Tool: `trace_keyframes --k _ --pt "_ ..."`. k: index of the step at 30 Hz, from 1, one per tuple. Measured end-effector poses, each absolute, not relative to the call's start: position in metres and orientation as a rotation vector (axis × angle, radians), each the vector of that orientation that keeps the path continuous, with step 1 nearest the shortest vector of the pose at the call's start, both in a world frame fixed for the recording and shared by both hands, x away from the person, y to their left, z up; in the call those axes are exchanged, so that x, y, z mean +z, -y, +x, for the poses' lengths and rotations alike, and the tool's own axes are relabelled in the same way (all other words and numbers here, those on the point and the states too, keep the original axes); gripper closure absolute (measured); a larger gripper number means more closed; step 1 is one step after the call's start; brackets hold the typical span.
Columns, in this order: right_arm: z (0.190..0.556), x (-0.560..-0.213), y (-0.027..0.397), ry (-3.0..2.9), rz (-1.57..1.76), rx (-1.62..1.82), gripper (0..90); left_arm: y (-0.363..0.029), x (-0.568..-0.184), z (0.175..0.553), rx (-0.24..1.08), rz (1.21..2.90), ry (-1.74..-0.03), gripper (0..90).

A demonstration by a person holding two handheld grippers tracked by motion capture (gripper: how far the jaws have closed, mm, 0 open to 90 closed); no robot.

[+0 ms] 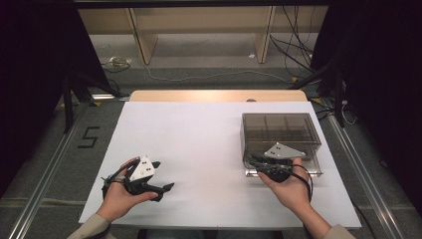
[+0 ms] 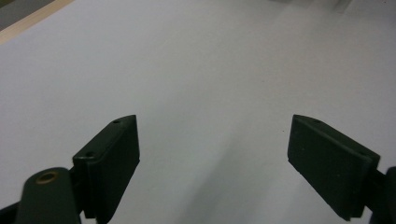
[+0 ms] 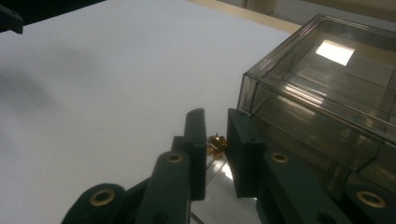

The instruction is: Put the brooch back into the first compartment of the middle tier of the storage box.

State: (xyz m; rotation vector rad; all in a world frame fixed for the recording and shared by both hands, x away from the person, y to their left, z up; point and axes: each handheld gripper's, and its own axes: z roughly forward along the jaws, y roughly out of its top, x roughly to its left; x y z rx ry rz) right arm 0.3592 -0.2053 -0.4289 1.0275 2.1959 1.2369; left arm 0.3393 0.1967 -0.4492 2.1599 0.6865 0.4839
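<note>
At the near corner of the smoky transparent plastic compartment box point(image 3: 322, 88), the right gripper point(image 3: 216, 135) has jaws nearly closed, with small golden metal pieces point(image 3: 216, 143) between them; whether they are pinched I cannot tell. The left gripper point(image 2: 214, 154) is wide open over the white sheet point(image 2: 196, 70).

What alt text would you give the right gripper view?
The right claw, its two black jaws nearly together, points at the near corner of a smoky clear plastic compartment box on a white table sheet. A small gold metal piece shows in the narrow gap between the jaws; whether they pinch it is unclear.
</note>
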Motion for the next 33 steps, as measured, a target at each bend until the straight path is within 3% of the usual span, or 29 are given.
trace_keyframes --k 33 --pt "0.3583 -0.4299 0.2148 -2.186 1.049 1.229 79.2 -0.1969 -0.4491 0.3392 0.485 2.161 -0.687 16.9"
